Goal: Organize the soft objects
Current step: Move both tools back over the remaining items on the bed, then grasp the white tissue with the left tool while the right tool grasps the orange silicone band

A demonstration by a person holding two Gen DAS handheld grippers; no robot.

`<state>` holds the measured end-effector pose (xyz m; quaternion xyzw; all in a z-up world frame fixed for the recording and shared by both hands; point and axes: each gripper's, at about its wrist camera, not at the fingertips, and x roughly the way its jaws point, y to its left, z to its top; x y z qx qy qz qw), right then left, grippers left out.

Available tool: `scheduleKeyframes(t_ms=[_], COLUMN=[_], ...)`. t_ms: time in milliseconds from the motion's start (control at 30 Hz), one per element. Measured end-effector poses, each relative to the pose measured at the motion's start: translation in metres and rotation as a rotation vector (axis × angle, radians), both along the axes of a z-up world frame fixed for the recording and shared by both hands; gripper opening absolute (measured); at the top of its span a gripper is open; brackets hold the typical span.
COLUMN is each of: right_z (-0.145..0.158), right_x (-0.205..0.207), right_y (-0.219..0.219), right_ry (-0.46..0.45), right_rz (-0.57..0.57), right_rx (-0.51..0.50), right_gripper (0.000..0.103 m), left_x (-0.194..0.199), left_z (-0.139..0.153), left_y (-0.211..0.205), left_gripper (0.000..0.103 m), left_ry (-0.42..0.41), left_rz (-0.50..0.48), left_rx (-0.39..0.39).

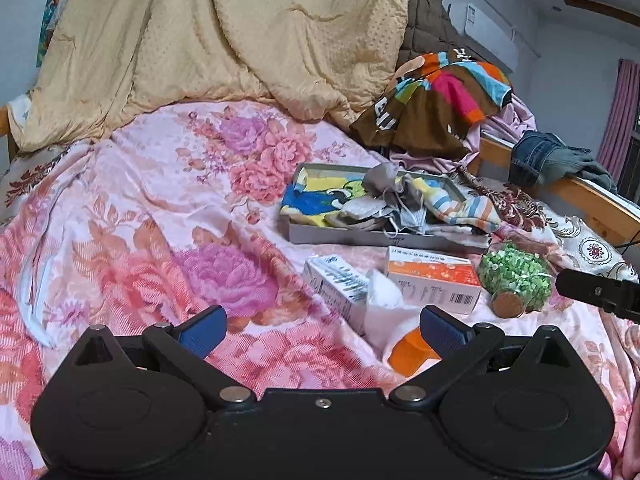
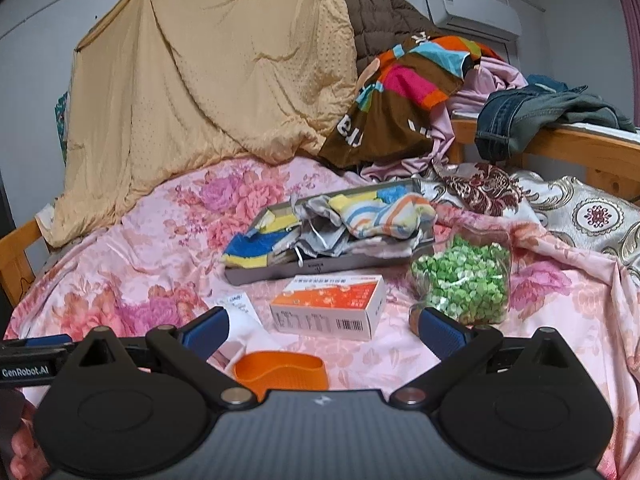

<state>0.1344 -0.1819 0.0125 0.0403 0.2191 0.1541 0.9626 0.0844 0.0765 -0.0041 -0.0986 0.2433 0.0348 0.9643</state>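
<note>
Tongs both spread wide, empty: left gripper (image 1: 322,330), right gripper (image 2: 324,330). Soft cloths (image 2: 376,214) heaped in grey tray (image 2: 280,274) mid-bed; we judge them light, floppy; pinch bunched fold.

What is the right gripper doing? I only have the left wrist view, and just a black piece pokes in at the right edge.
Observer: The right gripper is open, with nothing between its fingers, above the floral bedspread.
Operator: And the orange thing half hidden behind my right finger?
Observer: It's an orange cup. Its open mouth shows in the right wrist view, and it looks empty.
Operator: Any marking on my own gripper's side?
Observer: Yes, the left gripper carries a white label reading GenRobot.AI.
</note>
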Motion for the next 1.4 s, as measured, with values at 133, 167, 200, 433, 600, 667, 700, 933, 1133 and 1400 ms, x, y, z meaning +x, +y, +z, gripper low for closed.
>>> scheduleKeyframes(t_ms=[133, 167, 200, 433, 600, 667, 700, 933, 1133, 1400], right_z=[-0.004, -0.005, -0.006, -0.015, -0.025, -0.028, -0.029, -0.040, -0.052, -0.069], right_x=[0.001, 0.001, 0.002, 0.005, 0.008, 0.009, 0.009, 0.010, 0.016, 0.031], right_y=[0.003, 0.004, 0.005, 0.010, 0.011, 0.011, 0.011, 0.016, 0.022, 0.030], right_ry=[0.008, 0.010, 0.012, 0.026, 0.049, 0.060, 0.063, 0.094, 0.119, 0.132], right_rz=[0.012, 0.016, 0.022, 0.069, 0.087, 0.089, 0.092, 0.132, 0.160, 0.185], right_rx=[-0.013, -0.015, -0.018, -0.039, -0.052, -0.049, -0.051, -0.066, -0.090, -0.102], right_gripper=[0.103, 0.103, 0.103, 0.103, 0.103, 0.103, 0.103, 0.103, 0.103, 0.103], left_x=[0.000, 0.000, 0.000, 0.001, 0.008, 0.010, 0.011, 0.020, 0.039, 0.075], left_z=[-0.004, -0.005, -0.006, -0.005, -0.008, -0.010, -0.010, -0.017, -0.017, -0.023], left_y=[0.004, 0.005, 0.006, 0.007, 0.006, 0.006, 0.006, -0.001, -0.010, -0.022], left_gripper=[0.102, 0.102, 0.102, 0.102, 0.102, 0.102, 0.102, 0.102, 0.102, 0.102], left_ry=[0.012, 0.016, 0.017, 0.010, 0.028, 0.040, 0.043, 0.063, 0.058, 0.072], left_rz=[0.003, 0.005, 0.005, -0.015, -0.025, -0.025, -0.026, -0.045, -0.104, -0.176], left_rx=[-0.005, -0.004, -0.004, 0.026, 0.045, 0.037, 0.036, 0.053, 0.055, 0.110])
